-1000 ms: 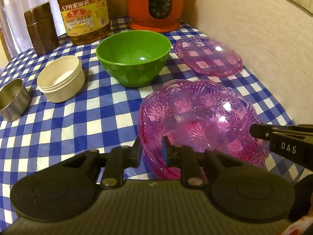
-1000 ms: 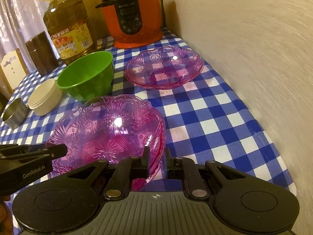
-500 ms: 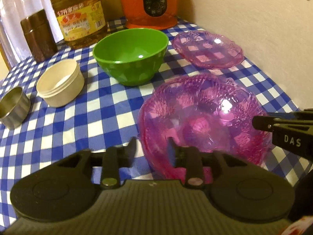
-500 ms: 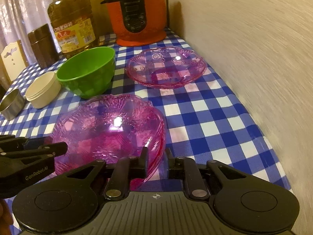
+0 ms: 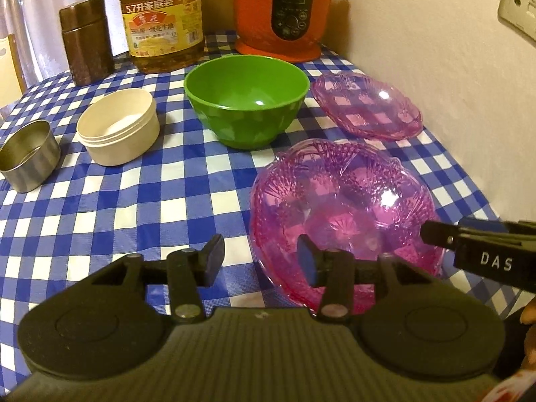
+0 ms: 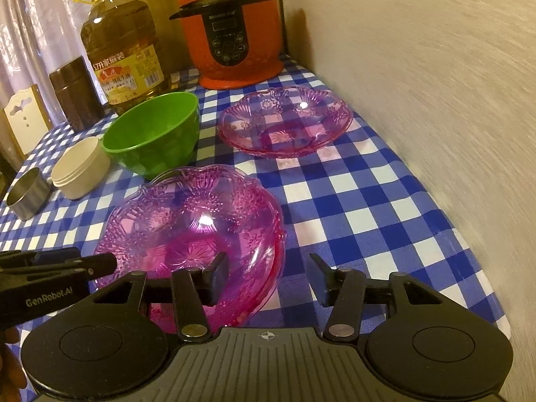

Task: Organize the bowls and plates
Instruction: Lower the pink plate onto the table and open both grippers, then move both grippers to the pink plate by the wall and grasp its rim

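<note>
Left wrist view shows the left gripper (image 5: 258,256) with its jaws spread wide and holding nothing; the near rim of the pink bowl (image 5: 341,214) passes between the two fingers without being pinched. The right gripper (image 6: 268,273) is likewise wide open and empty, its left finger over the bowl's near right rim, its right finger above bare checked cloth. The bowl sits on the surface (image 6: 351,201) near the front edge, toward the right side. Behind it lies a shallow pink plate (image 6: 284,122) close to the right edge, apart from the bowl. A green bowl (image 5: 246,98) stands just beyond, left of the plate, with a cream tub (image 5: 119,125) and a metal tin (image 5: 28,154) further left. An oil bottle (image 6: 122,47), a brown canister (image 5: 87,40) and a red cooker (image 6: 231,30) line the back edge.
</note>
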Available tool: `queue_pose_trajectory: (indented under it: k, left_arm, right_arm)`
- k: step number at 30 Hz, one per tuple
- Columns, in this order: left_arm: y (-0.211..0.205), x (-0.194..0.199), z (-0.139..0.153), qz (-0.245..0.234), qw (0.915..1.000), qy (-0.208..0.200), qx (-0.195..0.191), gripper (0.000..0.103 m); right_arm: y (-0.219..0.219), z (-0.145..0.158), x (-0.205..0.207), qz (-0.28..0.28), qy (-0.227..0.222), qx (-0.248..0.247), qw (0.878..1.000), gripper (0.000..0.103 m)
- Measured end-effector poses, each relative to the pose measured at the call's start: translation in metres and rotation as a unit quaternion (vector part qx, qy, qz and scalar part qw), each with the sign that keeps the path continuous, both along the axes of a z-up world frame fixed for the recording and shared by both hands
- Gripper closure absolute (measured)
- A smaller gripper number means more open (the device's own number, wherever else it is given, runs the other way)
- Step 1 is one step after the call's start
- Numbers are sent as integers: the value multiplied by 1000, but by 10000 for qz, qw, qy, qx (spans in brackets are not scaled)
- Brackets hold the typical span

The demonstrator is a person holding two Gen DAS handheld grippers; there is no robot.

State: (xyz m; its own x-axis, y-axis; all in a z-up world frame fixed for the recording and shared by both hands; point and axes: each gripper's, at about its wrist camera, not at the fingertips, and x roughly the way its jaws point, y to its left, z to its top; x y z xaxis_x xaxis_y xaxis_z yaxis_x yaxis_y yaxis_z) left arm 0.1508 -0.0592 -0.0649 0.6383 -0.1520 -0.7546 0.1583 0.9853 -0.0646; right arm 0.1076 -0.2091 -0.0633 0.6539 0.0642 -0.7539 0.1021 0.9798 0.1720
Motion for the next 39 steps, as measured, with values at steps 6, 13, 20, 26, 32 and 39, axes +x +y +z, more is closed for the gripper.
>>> queue_pose_trajectory:
  k: [6, 13, 20, 26, 32, 39]
  left_arm:
    - [6, -3, 10, 106, 9996, 72, -235, 59]
    - [5, -10, 19, 127, 9992, 139, -349, 59]
    - [0, -22, 27, 130, 9988, 201, -430, 59]
    - [-8, -29, 36, 98, 9985, 193, -494, 59]
    - [-18, -27, 47, 44, 9980, 152, -613, 59]
    - [-32, -9, 57, 37, 9964, 131, -842, 59]
  right_arm:
    - [1, 5, -4, -16, 60, -22, 10000, 52]
    - [-3, 12, -13, -42, 98, -78, 9999, 52]
    - [-8, 22, -22, -78, 71, -98, 9999, 52]
    - [-17, 33, -32, -130, -14, -91, 9999, 52]
    - [-31, 41, -38, -295, -94, -51, 9995, 52]
    - [-62, 53, -34, -636, -221, 216, 9975, 52]
